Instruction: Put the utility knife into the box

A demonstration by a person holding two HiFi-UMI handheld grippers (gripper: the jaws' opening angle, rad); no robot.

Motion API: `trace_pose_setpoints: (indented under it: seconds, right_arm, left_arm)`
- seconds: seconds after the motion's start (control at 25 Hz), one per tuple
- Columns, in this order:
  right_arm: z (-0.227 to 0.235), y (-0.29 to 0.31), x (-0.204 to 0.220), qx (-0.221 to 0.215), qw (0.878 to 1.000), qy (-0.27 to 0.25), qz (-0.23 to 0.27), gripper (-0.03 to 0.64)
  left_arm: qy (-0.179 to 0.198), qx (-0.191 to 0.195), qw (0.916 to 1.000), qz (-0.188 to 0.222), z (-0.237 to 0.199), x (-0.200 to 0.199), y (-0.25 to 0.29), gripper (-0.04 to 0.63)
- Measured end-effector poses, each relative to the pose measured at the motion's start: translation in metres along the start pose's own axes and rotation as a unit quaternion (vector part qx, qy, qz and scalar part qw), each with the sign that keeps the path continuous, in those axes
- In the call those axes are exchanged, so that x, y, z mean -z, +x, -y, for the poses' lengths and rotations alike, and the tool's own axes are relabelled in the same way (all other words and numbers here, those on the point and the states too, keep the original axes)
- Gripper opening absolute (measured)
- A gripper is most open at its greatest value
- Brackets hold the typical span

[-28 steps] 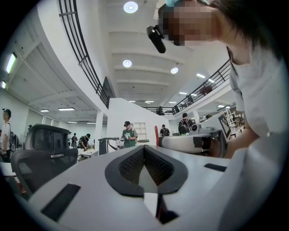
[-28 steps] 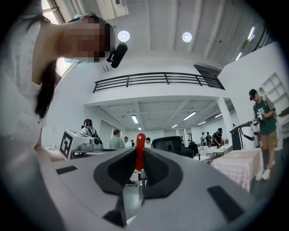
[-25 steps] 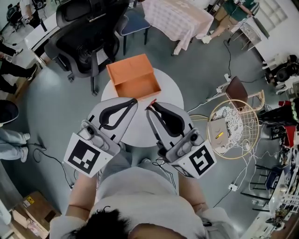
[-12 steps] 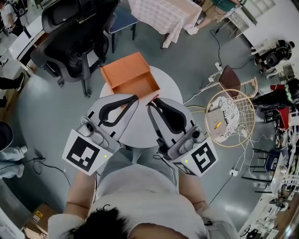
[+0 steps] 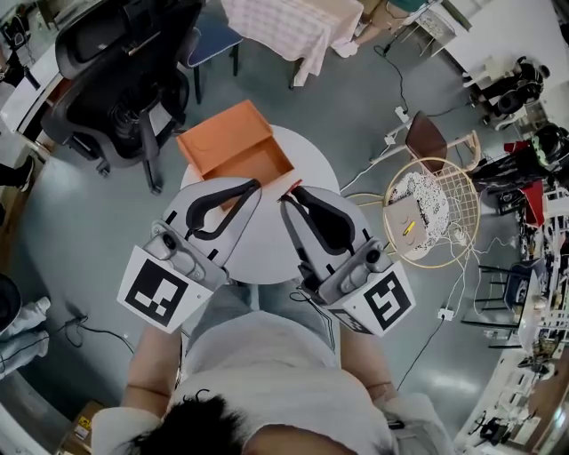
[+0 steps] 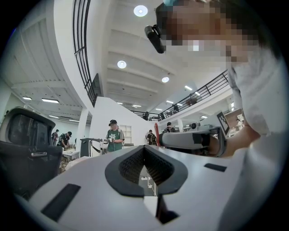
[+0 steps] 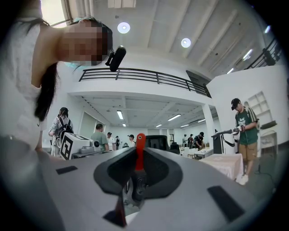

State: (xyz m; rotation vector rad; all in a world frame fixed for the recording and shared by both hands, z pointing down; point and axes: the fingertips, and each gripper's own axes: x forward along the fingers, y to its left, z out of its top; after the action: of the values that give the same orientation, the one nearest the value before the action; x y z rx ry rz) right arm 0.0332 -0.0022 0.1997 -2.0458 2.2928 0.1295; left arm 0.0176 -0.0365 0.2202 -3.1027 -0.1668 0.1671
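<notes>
An open orange box (image 5: 233, 149) sits on the far side of a round white table (image 5: 267, 240). Both grippers hover over the table just short of the box, tips pointing at it. My right gripper (image 5: 287, 197) is shut on the utility knife (image 5: 292, 187), whose orange end pokes out past the tips. In the right gripper view the knife (image 7: 140, 145) stands upright between the jaws of that gripper (image 7: 137, 156), red above and dark below. My left gripper (image 5: 252, 188) is shut with nothing in it; in its own view the left gripper (image 6: 144, 149) has its pads meeting at the tips.
A black office chair (image 5: 111, 80) stands beyond the table on the left and a cloth-covered table (image 5: 284, 27) behind. A round wire basket chair (image 5: 433, 213) and a brown chair (image 5: 427, 142) are on the right, with cables on the floor. People stand far off.
The head view has drifted, so the box and table sit a little further left in the frame. Both grippers hold their pose, and the knife stays in the right one.
</notes>
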Motion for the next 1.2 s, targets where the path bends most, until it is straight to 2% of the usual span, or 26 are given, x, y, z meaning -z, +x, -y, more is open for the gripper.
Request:
trace_pose_setpoints:
  seconds: [0.16, 0.56, 1.2]
  right_arm:
    - [0.008, 0.004, -0.001, -0.008, 1.000, 0.004, 0.001, 0.052]
    - [0.025, 0.033, 0.009, -0.067, 0.998, 0.015, -0.003, 0.052]
    - [0.065, 0.061, 0.039, -0.145, 0.988, 0.046, -0.027, 0.052]
  left_arm:
    - [0.002, -0.011, 0.9999, -0.003, -0.004, -0.001, 0.003, 0.009]
    - [0.007, -0.070, 0.9974, -0.013, -0.033, 0.005, 0.008, 0.009]
    - [-0.003, -0.164, 0.9864, -0.016, -0.060, 0.026, 0.025, 0.009]
